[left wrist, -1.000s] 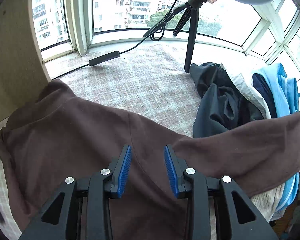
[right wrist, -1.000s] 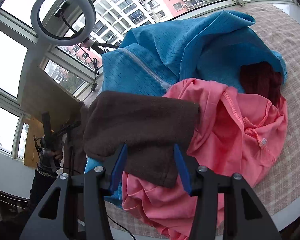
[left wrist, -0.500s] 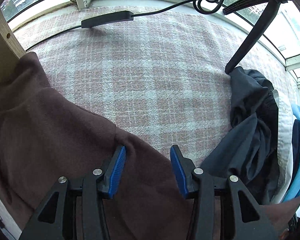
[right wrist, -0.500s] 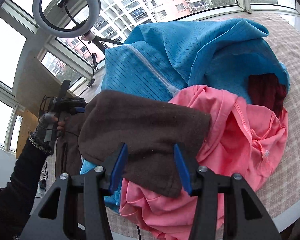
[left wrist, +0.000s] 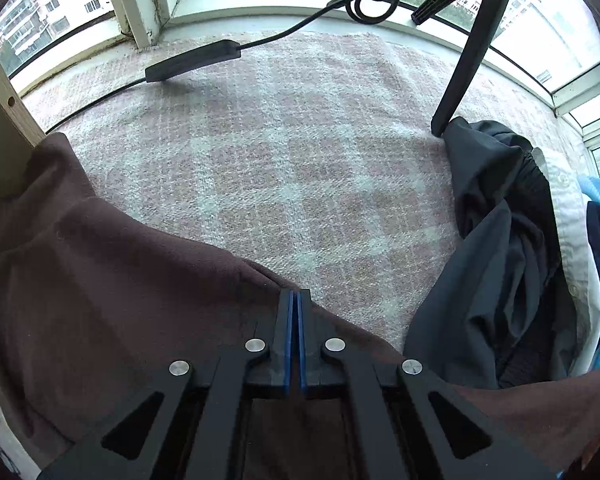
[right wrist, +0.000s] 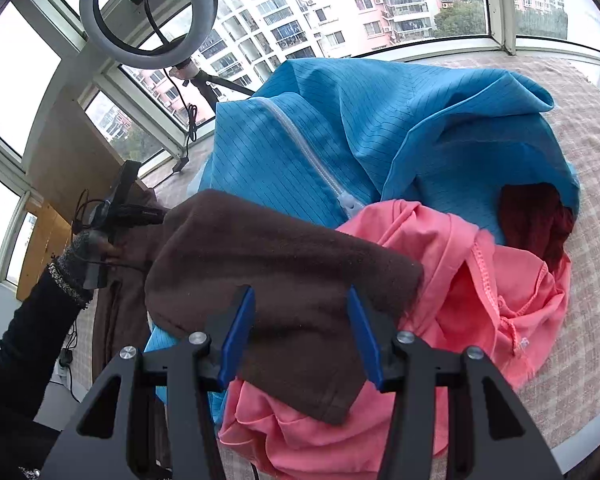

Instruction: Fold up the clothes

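The left gripper (left wrist: 294, 300) is clenched on the far edge of a brown garment (left wrist: 120, 300), its blue pads pressed together with a pinch of cloth at their tips — likely a hold for lifting or drawing that edge into a fold. The garment lies spread across the near left of a checked pink-and-white cloth (left wrist: 300, 168) that covers the work surface.

The right gripper (right wrist: 300, 334) stands released, its jaws apart on either side of another part of the brown garment, which is draped over a heap of clothes: a blue zipped jacket (right wrist: 340, 128) behind, a pink top (right wrist: 480, 300) to the right. It seems poised to take that end.

A dark grey garment (left wrist: 496, 248) sits crumpled at the right. Bay windows curve around the far side — apartment blocks outside. A ring light (right wrist: 148, 12) on a stand rises at the far left.
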`<control>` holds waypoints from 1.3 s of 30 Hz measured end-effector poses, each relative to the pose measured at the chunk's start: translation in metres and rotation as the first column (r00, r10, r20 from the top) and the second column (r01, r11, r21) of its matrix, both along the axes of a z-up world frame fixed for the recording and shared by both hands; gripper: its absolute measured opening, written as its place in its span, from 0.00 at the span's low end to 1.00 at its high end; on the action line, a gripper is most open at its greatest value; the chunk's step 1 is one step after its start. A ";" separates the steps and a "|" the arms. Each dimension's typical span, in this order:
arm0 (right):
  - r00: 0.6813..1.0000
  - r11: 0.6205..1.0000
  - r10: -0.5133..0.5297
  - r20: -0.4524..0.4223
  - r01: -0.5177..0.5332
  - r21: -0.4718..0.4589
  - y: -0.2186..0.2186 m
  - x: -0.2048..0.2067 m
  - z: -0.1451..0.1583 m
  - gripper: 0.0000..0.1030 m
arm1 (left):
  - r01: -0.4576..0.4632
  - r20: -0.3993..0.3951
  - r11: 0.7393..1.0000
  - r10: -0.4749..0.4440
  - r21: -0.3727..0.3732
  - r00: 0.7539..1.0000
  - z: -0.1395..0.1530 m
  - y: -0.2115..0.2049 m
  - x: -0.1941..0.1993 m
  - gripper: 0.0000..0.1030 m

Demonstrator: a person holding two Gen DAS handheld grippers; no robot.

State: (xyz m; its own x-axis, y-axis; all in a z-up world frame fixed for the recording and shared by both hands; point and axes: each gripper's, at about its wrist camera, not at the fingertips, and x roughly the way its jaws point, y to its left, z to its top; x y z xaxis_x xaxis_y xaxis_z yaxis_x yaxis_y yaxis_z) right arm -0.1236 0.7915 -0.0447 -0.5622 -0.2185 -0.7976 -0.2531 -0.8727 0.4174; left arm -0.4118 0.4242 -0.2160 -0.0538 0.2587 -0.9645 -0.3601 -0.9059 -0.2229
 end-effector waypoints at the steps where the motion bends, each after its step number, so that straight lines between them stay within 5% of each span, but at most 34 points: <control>1: 1.000 1.000 -0.011 -0.011 0.011 -0.010 0.004 0.004 0.001 0.46 | -0.026 0.013 0.999 0.026 0.043 1.000 0.001 -0.008 -0.001 0.01; 5: 0.999 0.998 -0.037 -0.015 0.036 -0.054 0.018 0.012 -0.002 0.46 | -0.076 0.025 0.988 0.074 0.131 0.997 0.008 -0.030 0.004 0.01; 10: 0.999 0.998 -0.038 0.028 0.039 -0.046 0.019 -0.004 -0.021 0.45 | -0.084 0.008 0.988 0.084 0.133 0.996 0.009 -0.034 0.012 0.01; 12: 1.000 0.998 -0.009 0.009 0.009 -0.060 0.012 -0.007 -0.024 0.12 | -0.103 -0.008 0.986 0.105 0.135 0.994 0.013 -0.038 0.008 0.01; 18: 0.990 0.997 0.002 -0.142 0.010 0.083 0.004 0.019 0.031 0.09 | -0.215 -0.032 0.930 0.235 0.297 0.971 0.047 -0.047 -0.015 0.01; 22: 0.992 0.983 -0.007 -0.123 0.029 0.179 -0.005 0.029 0.035 0.09 | -0.250 -0.011 0.919 0.266 0.305 0.964 0.021 -0.032 -0.041 0.01; 27: 0.998 0.991 -0.013 -0.060 0.021 0.135 -0.006 0.028 0.015 0.08 | -0.206 0.037 0.949 0.203 0.240 0.978 -0.018 -0.013 -0.043 0.01; 30: 0.997 0.997 -0.018 -0.076 0.023 0.076 0.004 0.034 0.021 0.10 | -0.155 -0.007 0.954 0.162 0.258 0.987 0.003 -0.015 -0.039 0.04; 33: 0.998 0.998 -0.018 -0.056 0.022 0.067 0.004 0.033 0.023 0.13 | -0.062 -0.083 0.961 0.088 0.269 0.993 0.039 -0.026 -0.023 0.18; 37: 0.997 0.998 -0.060 -0.046 0.060 0.002 0.007 0.046 0.014 0.28 | 0.135 -0.170 0.974 -0.104 0.182 0.980 0.071 -0.035 0.032 0.24; 39: 0.996 0.996 -0.077 -0.050 0.074 -0.056 0.008 0.052 0.008 0.32 | 0.186 -0.161 0.973 -0.163 0.138 0.973 0.065 -0.045 0.062 0.25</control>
State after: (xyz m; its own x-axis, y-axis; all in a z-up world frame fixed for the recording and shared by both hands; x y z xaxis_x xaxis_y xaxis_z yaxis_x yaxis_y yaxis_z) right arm -0.0712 0.7996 -0.0363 -0.6191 -0.2156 -0.7551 -0.2942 -0.8279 0.4776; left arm -0.3502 0.3790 -0.1513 -0.1340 0.4189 -0.8981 -0.5487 -0.7860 -0.2848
